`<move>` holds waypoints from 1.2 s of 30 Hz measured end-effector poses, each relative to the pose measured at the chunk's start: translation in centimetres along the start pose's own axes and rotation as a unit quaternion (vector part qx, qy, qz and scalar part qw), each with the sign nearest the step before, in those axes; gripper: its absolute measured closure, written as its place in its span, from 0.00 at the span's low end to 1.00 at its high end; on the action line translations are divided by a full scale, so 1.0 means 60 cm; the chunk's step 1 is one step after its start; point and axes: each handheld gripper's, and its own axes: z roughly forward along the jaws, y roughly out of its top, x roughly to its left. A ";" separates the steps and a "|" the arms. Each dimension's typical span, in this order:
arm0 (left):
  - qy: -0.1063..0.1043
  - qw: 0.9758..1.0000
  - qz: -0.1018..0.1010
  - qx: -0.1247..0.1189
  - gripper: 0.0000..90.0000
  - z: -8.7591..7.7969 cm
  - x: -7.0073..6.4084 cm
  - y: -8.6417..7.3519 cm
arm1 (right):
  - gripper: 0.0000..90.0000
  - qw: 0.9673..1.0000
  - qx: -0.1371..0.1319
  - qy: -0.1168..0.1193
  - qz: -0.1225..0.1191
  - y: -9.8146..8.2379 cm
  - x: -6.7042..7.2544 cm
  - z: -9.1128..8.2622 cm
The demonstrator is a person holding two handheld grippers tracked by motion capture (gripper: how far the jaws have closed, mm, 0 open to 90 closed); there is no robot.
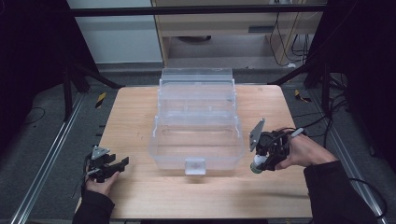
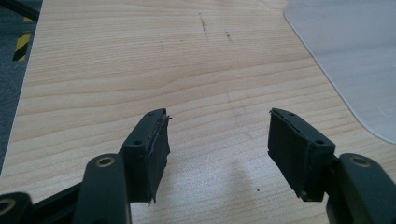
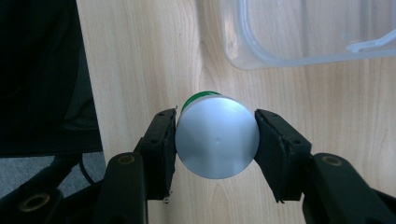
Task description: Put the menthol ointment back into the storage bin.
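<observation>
Right gripper (image 1: 259,162) is clamped on a small bottle (image 3: 217,137), jaws pressing its sides, silver cap end facing the camera with a green band behind it; that side grip leaves the body free to drop straight down, likely into the box (image 1: 196,122). In the high view the bottle (image 1: 257,164) sits at about 4 o'clock from the box centre, just beside the front right corner, held close over the table (image 1: 135,112); whether it touches the wood cannot be told. Left gripper (image 1: 108,167) is parked at 8 o'clock, jaws spread wide over bare wood, grasping nothing, probably on standby to steady the box. The box is clear plastic, lid open, tiered trays stepped back toward 12 o'clock, front latch at 6. All visible compartments look empty.
</observation>
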 end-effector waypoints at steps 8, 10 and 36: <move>0.000 1.000 0.001 0.001 0.42 0.001 0.000 0.000 | 0.56 1.000 -0.006 -0.003 0.000 0.016 -0.011 -0.026; 0.000 1.000 0.001 0.002 0.42 0.001 0.000 0.000 | 0.56 1.000 -0.010 -0.006 -0.001 0.019 -0.013 -0.030; -0.001 1.000 0.000 0.007 0.42 0.006 -0.001 0.000 | 0.56 1.000 -0.022 -0.009 -0.008 0.087 -0.065 -0.059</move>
